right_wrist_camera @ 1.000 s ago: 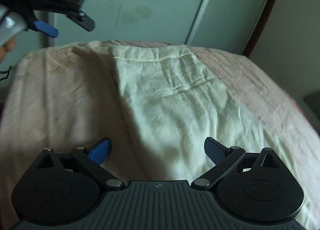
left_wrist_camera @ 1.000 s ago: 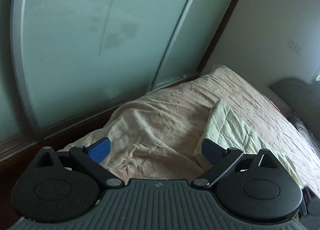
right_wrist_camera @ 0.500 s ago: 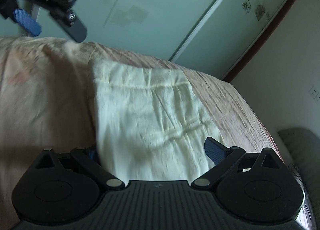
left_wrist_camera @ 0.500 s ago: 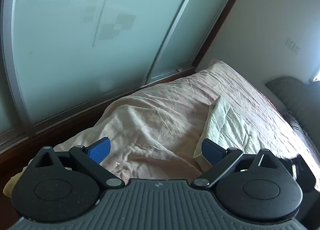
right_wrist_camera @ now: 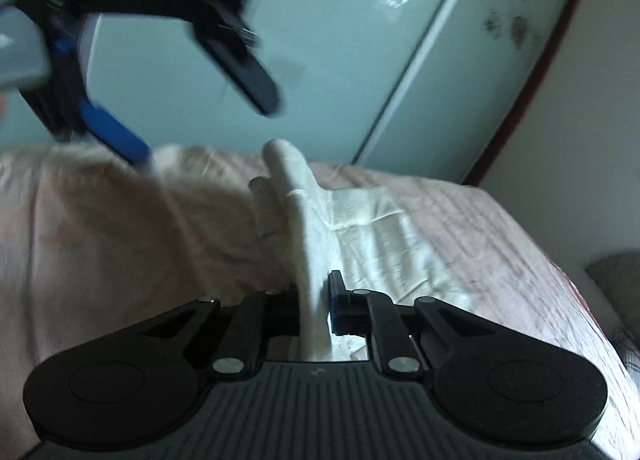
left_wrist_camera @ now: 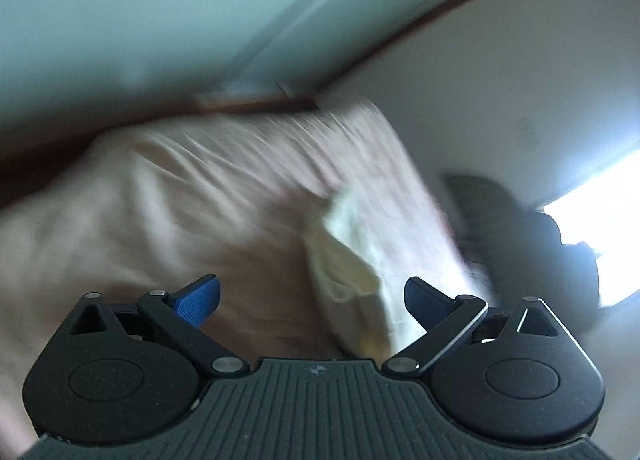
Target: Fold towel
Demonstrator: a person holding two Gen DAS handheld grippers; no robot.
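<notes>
wide bare bed (right_wrist_camera: 120,244) left of the raised towel (right_wrist_camera: 308,227) ridge, more to its right. blocked above left by the left gripper (right_wrist_camera: 200,115), behind by sliding doors (right_wrist_camera: 340,59).

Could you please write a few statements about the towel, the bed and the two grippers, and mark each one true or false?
1. The right gripper is shut on the towel. True.
2. The left gripper is shut on the towel. False: its fingers stand wide apart with nothing gripped.
3. The towel lies on a bed with a pinkish cover. True.
4. The towel is dark blue. False: it is pale cream.
5. In the right wrist view the left gripper is above the bed's far left part. True.
</notes>
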